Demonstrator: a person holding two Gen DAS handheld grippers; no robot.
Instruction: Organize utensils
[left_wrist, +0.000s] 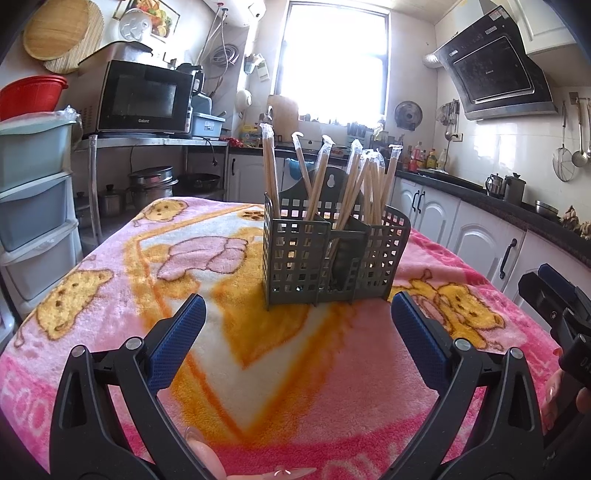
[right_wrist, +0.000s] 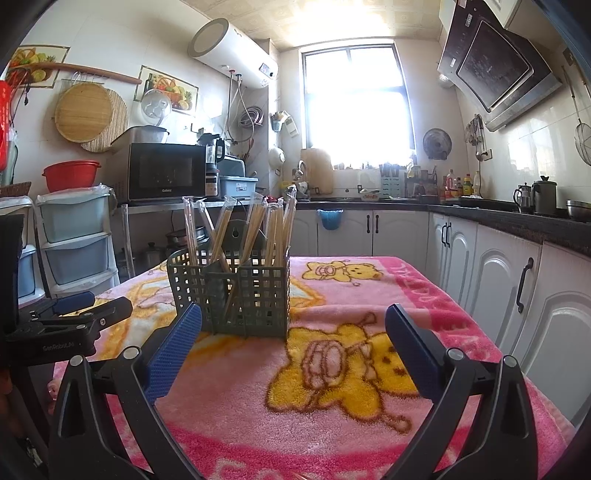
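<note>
We see the grey perforated plastic utensil caddy (left_wrist: 328, 254), filled with plastic-wrapped wooden chopsticks (left_wrist: 354, 177), at frame centre on the pink bear-print blanket (left_wrist: 110, 295). Our left gripper (left_wrist: 298, 317) gapes wide and empty just below it. Our right gripper (right_wrist: 293, 328), equally wide and empty, has the caddy above its left finger.

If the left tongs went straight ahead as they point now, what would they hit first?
Most likely the grey perforated plastic utensil caddy holding wrapped wooden chopsticks. It stands dead ahead of the open left tongs, with only pink bear-print blanket between; depth is uncertain.
</note>
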